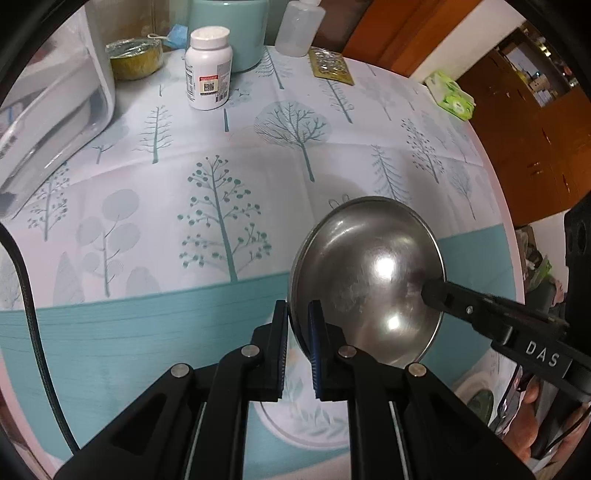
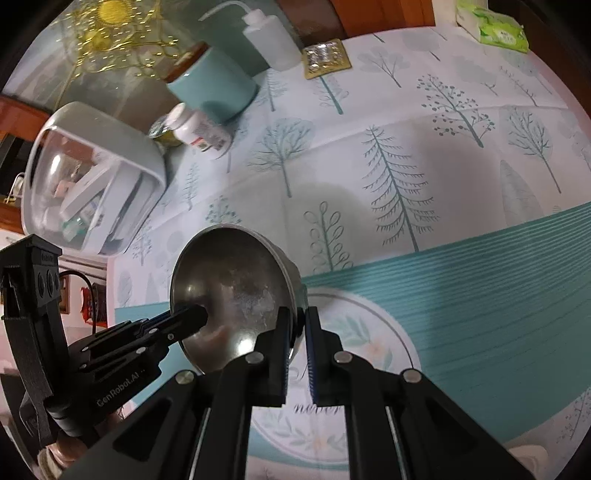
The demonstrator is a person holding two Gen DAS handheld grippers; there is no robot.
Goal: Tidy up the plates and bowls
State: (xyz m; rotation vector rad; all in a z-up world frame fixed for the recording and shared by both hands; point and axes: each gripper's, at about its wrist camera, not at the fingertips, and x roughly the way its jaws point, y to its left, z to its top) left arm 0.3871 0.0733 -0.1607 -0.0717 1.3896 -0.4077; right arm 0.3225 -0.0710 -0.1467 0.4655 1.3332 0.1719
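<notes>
A steel bowl (image 1: 369, 273) hangs over the tablecloth, gripped at opposite sides of its rim. My left gripper (image 1: 297, 332) is shut on the bowl's left rim, one pad inside and one outside. In the left wrist view my right gripper (image 1: 428, 291) reaches in from the right, shut on the far rim. The right wrist view shows the same bowl (image 2: 232, 291), with my right gripper (image 2: 297, 332) clamped on its right rim and my left gripper (image 2: 197, 315) on the opposite edge. A white floral plate (image 2: 373, 339) lies on the table below, partly hidden by the fingers; it also shows in the left wrist view (image 1: 306, 421).
At the back of the table stand a white pill bottle (image 1: 208, 70), a teal canister (image 1: 229, 29), a squeeze bottle (image 1: 299, 26) and a foil-lined tin (image 1: 135, 57). A blister pack (image 1: 330, 66), a tissue pack (image 1: 450, 94) and a clear lidded box (image 2: 92, 177) lie around the edges.
</notes>
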